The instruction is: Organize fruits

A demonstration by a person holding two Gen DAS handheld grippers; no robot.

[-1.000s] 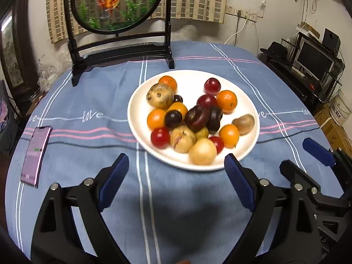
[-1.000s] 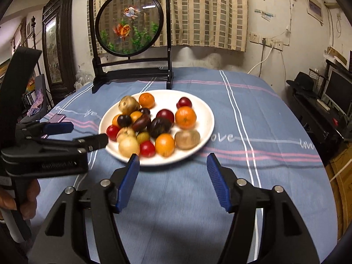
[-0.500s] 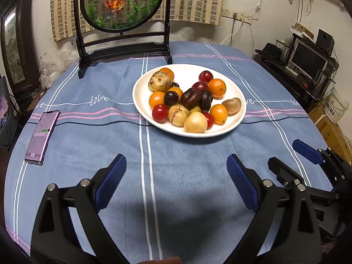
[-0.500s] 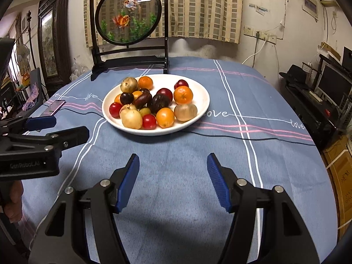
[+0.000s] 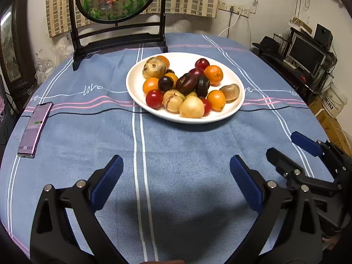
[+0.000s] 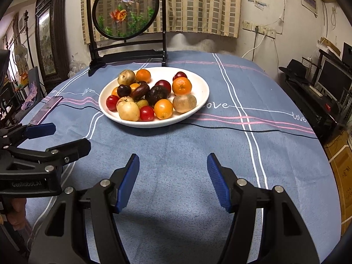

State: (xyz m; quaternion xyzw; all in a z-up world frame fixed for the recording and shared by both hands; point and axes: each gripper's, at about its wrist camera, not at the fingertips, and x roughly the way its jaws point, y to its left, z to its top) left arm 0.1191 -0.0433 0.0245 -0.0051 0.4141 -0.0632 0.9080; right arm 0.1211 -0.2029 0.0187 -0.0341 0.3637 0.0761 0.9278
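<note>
A white plate in the middle of the blue tablecloth holds several mixed fruits: oranges, red plums, dark plums, and pale yellow-brown fruits. My left gripper is open and empty, low over the cloth well in front of the plate. My right gripper is open and empty too, also well short of the plate. Each gripper shows in the other's view, the right one at the right and the left one at the left.
A phone lies on the cloth at the left, with a thin black cable running across under the plate. A round goldfish screen on a black stand stands behind the plate. Shelves with a monitor are off the table's right side.
Both grippers have drawn back from the plate, so it looks smaller and farther. Both stay open and empty. The fruits have not moved.
</note>
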